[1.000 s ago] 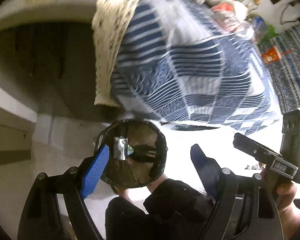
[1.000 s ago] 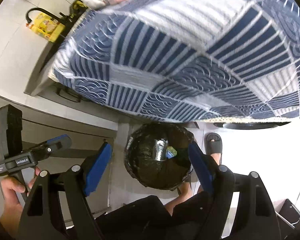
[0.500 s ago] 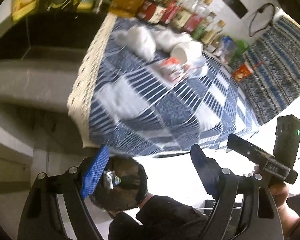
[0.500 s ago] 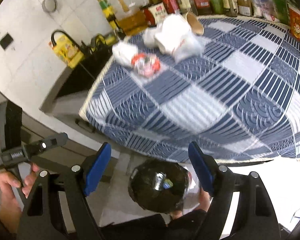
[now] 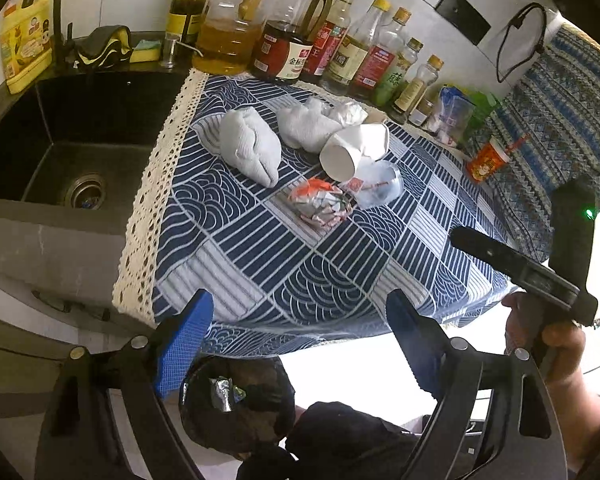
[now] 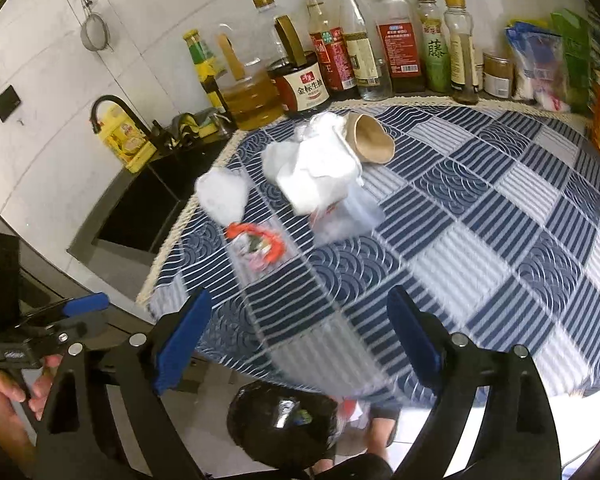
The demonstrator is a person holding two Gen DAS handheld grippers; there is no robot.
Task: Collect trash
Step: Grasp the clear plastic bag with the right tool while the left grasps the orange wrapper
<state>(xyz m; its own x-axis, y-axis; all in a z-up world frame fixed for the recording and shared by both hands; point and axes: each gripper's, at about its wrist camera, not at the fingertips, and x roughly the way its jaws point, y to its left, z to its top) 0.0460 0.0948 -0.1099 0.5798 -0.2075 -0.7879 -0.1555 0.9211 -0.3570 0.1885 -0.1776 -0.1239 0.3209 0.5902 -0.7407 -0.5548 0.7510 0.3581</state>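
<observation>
Trash lies on the blue patterned tablecloth [image 5: 260,248]: a crumpled red and silver wrapper [image 5: 320,202], a tipped white paper cup [image 5: 354,150], a clear plastic lid [image 5: 380,186] and two white wads [image 5: 252,148]. The right wrist view shows the same wrapper [image 6: 256,244] and cup [image 6: 370,138]. A black-lined trash bin [image 5: 236,404] stands on the floor below the table edge, with a foil piece inside. My left gripper [image 5: 300,340] is open and empty over the near table edge. My right gripper [image 6: 300,340] is open and empty too.
A row of sauce and oil bottles [image 5: 300,40] lines the back wall. A black sink [image 5: 60,140] with a faucet lies left of the cloth. A red snack cup [image 5: 488,158] and packets stand at the back right. The bin also shows in the right wrist view [image 6: 280,424].
Both grippers have risen and tilted up from over the bin toward the table top. The bin has dropped to the bottom of both views and the trash on the cloth has come into view.
</observation>
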